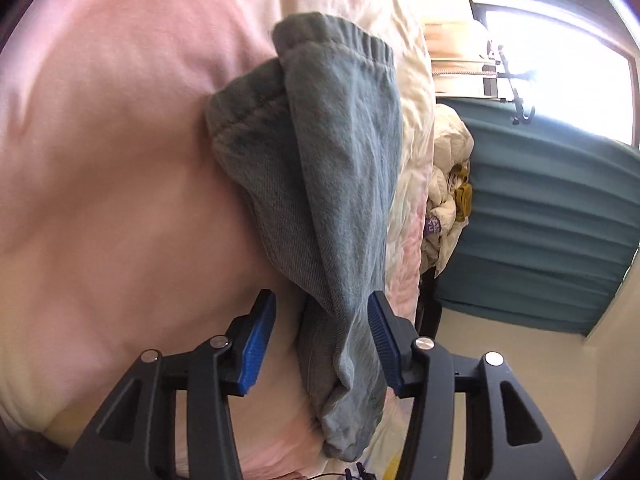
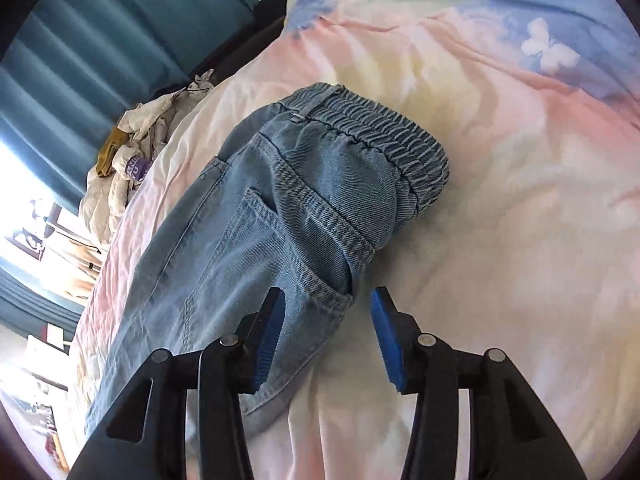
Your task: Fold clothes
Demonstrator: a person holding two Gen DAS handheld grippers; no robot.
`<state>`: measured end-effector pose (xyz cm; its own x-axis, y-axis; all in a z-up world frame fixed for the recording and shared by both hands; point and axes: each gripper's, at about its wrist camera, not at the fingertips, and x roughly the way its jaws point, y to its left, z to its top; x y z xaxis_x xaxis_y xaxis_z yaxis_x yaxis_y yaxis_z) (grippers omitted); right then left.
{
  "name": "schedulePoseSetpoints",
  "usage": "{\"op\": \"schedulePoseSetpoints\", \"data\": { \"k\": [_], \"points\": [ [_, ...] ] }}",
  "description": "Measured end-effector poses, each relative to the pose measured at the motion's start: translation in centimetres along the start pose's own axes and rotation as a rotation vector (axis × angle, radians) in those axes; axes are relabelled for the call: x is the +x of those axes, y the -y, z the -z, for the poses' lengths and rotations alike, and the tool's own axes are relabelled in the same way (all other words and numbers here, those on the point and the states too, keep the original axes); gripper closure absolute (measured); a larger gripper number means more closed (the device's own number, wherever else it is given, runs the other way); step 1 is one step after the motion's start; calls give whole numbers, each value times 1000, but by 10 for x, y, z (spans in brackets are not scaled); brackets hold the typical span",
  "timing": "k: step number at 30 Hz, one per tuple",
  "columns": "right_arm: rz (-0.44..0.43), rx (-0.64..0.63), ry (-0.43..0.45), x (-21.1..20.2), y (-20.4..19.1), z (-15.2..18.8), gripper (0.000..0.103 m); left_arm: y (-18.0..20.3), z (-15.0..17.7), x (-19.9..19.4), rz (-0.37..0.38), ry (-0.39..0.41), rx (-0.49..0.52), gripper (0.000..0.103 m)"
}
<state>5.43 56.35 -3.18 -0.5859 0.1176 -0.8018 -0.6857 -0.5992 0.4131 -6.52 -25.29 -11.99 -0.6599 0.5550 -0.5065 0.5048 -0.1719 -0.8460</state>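
Folded light-blue jeans [image 2: 304, 200] with an elastic waistband lie on the pastel bed cover [image 2: 520, 200]. My right gripper [image 2: 328, 294] is open just above one folded corner; its left finger lies over the denim and its right pad hangs over bare cover. In the left wrist view the same jeans [image 1: 340, 160] look grey-blue, stretching away from me on the pink cover [image 1: 100, 160]. My left gripper [image 1: 321, 300] is open with the near end of the fold between its fingers. The cloth rests against the right pad and stays apart from the left one.
A heap of white and yellow laundry [image 1: 448, 184] sits at the bed's edge, seen too in the right wrist view as a crumpled pile [image 2: 120, 168]. A teal curtain [image 1: 540, 220] and a bright window [image 1: 560, 60] lie beyond. Pale floor [image 1: 500, 360] borders the bed.
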Motion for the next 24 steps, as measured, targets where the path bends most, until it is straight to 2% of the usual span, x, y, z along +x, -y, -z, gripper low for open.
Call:
{"op": "schedulePoseSetpoints", "data": {
  "k": [4,8,14,16,19,24],
  "points": [
    [-48,-77,43,-26,-28,8,56,-4,-5,5,38,-1,-47,54],
    [-108,-167,58,-37,-80,21,56,-12,-13,16,78,-1,-123,54],
    [-256,-252,38,-35,-159,62,55,-22,-25,27,68,-11,-184,54],
    [-289,-302,12,-27,-183,80,54,-13,-26,25,61,9,-129,54],
    [-295,-461,-38,-19,-218,108,54,5,-24,21,37,48,-11,54],
    [-268,-677,-57,-15,-246,148,53,30,-13,20,9,136,129,54]
  ]
}}
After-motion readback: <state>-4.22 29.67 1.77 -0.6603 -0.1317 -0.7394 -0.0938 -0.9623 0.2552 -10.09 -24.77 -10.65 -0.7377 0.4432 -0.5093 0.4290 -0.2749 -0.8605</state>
